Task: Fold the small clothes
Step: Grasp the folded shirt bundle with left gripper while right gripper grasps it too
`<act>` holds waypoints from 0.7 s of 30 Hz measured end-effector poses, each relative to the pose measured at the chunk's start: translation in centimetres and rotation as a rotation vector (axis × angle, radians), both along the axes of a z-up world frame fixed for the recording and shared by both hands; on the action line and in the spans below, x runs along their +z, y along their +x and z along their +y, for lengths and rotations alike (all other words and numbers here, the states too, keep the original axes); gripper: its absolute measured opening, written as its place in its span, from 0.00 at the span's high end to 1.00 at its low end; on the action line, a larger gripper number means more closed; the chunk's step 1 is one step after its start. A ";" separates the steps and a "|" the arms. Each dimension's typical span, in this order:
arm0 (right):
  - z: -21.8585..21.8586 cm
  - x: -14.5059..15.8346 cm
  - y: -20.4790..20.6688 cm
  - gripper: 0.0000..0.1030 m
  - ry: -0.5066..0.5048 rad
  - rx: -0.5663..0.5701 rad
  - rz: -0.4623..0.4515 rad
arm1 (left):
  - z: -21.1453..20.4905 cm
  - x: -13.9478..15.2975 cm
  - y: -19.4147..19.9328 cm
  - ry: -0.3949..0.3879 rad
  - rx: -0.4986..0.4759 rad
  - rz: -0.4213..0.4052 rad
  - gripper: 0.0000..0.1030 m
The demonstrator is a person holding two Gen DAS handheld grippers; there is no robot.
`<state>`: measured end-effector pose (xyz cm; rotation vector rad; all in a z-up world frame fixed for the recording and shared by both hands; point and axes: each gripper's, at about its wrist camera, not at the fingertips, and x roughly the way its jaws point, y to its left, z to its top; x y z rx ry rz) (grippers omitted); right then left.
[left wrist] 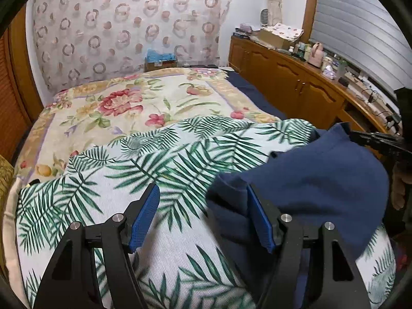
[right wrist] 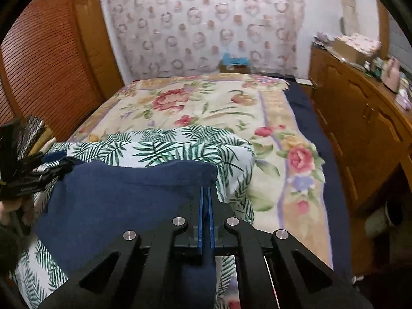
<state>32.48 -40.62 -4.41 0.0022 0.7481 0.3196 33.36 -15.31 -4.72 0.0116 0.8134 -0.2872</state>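
Both wrist views downward, close over bed [left wrist: 123, 103].

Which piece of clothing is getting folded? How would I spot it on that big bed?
Find the bed with the flowery blanket. At its near end lies a palm-leaf cloth, and on that sits the dark blue garment. It is the only plain, pattern-free fabric there, and the right hand-held gripper is shut on its corner.

Floral bedspread [right wrist: 206, 103] beyond open; wooden cabinet [right wrist: 360, 128] hems right, louvred door [right wrist: 43, 64] left
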 end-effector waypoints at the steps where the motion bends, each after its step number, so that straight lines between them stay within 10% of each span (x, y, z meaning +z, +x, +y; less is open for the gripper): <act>1: 0.4 0.1 -0.5 0.97 -0.003 -0.001 -0.011 | 0.0 0.2 -0.3 -0.010 -0.005 0.003 0.33; 4: 1.2 0.4 -2.0 0.84 -0.017 -0.015 -0.025 | -0.2 0.2 -1.4 -0.037 -0.038 0.022 0.32; 6: 1.3 0.1 -2.5 0.43 -0.001 -0.015 -0.020 | -0.7 -0.2 -1.7 -0.047 -0.055 0.048 0.32; 8: 0.7 -0.3 -2.8 0.33 0.037 -0.014 -0.010 | -1.0 -0.8 -1.8 -0.065 -0.064 0.080 0.33; 15: -0.3 -2.5 -1.8 0.32 0.120 -0.019 0.109 | -1.2 -1.7 -2.0 -0.119 -0.060 0.126 0.35; 21: -0.5 -2.8 -1.1 0.39 0.176 0.020 0.146 | -1.8 -1.7 -2.0 -0.171 -0.092 0.148 0.67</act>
